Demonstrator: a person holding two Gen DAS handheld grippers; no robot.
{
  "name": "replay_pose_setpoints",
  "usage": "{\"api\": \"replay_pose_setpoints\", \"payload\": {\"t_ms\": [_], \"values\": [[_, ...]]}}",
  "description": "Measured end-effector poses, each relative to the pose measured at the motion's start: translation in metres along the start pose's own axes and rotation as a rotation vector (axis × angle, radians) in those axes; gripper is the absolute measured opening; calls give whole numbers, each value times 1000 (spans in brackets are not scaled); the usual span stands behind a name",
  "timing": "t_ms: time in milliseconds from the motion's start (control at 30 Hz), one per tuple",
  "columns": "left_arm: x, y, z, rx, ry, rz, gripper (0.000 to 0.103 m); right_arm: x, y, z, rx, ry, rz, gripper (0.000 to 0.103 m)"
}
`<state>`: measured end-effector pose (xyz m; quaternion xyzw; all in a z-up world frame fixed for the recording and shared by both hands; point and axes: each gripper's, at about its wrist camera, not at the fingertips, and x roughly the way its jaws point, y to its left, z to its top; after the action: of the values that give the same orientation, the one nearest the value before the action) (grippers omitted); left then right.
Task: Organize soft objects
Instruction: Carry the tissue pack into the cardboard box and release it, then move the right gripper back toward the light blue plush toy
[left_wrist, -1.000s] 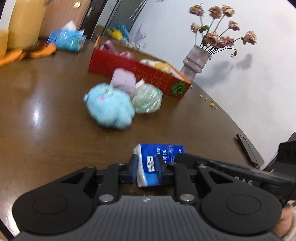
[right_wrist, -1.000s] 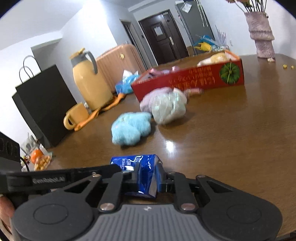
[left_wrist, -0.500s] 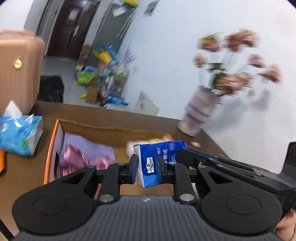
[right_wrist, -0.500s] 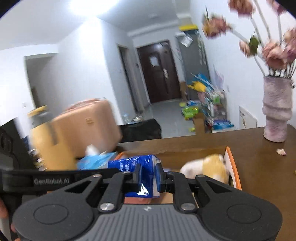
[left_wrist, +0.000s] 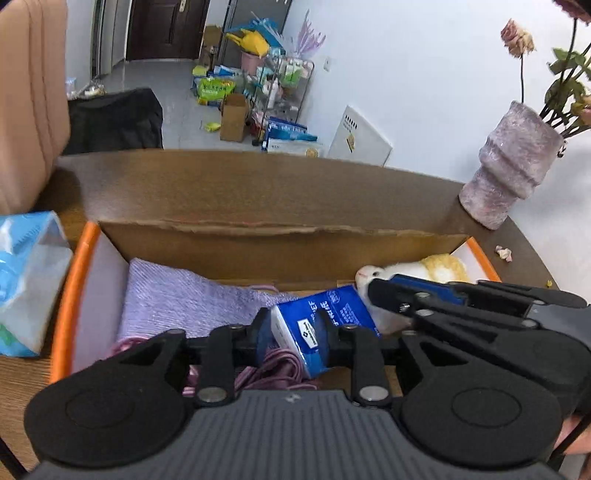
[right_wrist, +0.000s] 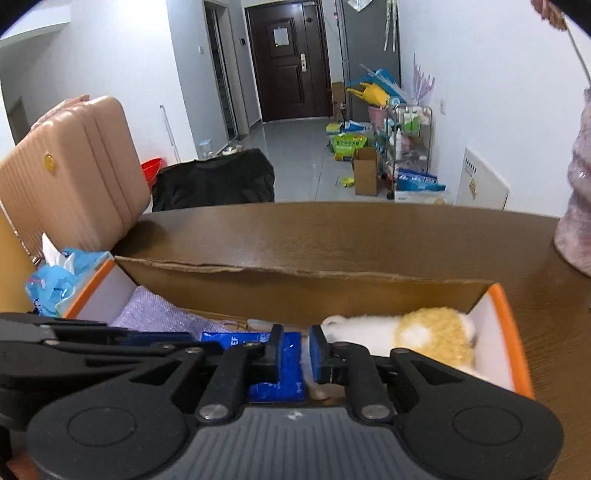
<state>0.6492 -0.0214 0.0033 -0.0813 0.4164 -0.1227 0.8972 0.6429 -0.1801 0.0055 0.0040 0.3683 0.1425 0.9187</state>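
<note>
I am holding the blue plastic-wrapped tissue pack (left_wrist: 320, 330) over the open cardboard box with orange edges (left_wrist: 70, 295), both grippers clamped on it at once. My left gripper (left_wrist: 295, 332) is pinching the pack's near end, jaws closed down to the pack's width; my right gripper (right_wrist: 295, 349) is squeezing the other end, its jaws nearly together on the wrapper. The pack is hanging tilted inside the box's opening, above a lilac knitted cloth (left_wrist: 192, 299) lying at the left end and just beside a white-and-yellow plush toy (right_wrist: 417, 334) resting at the right end. A light-blue tissue packet (left_wrist: 26, 280) is sitting on the brown wooden table (left_wrist: 258, 184) outside the box's left wall, and a mauve ribbed vase (left_wrist: 511, 166) is standing near its right corner.
</note>
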Motion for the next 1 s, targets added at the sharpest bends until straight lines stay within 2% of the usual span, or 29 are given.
{"api": "replay_pose_setpoints", "payload": {"t_ms": [167, 200, 267, 300, 333, 367, 400, 433, 467, 567, 733, 833, 1000], "values": [[-66, -10, 2, 73, -81, 34, 28, -63, -13, 13, 26, -70, -2, 21], [-83, -12, -2, 93, -107, 44, 31, -80, -14, 14, 18, -85, -9, 23], [-117, -12, -14, 141, -152, 86, 40, -119, -20, 13, -12, -118, -32, 31], [-132, -12, -20, 157, -171, 109, 44, -137, -21, 11, -31, -133, -44, 40], [-151, -11, -27, 172, -197, 137, 53, -159, -23, 6, -54, -150, -58, 46], [-169, -9, -35, 183, -224, 154, 58, -177, -25, 1, -76, -168, -72, 57], [-185, -9, -41, 185, -252, 166, 72, -195, -26, -7, -104, -185, -87, 67], [-203, -8, -48, 177, -289, 178, 81, -210, -27, -15, -131, -200, -103, 70], [-220, -9, -53, 166, -317, 183, 82, -223, -26, -23, -155, -214, -117, 74], [-254, -13, -64, 147, -357, 180, 83, -249, -22, -38, -178, -249, -136, 76], [-299, -28, -91, 172, -428, 184, 86, -294, -3, -60, -186, -321, -123, 79], [-316, -32, -122, 160, -464, 189, 86, -317, 5, -86, -170, -364, -108, 79], [-343, -31, -202, 133, -519, 220, 88, -348, 20, -149, -154, -421, -92, 79]]}}
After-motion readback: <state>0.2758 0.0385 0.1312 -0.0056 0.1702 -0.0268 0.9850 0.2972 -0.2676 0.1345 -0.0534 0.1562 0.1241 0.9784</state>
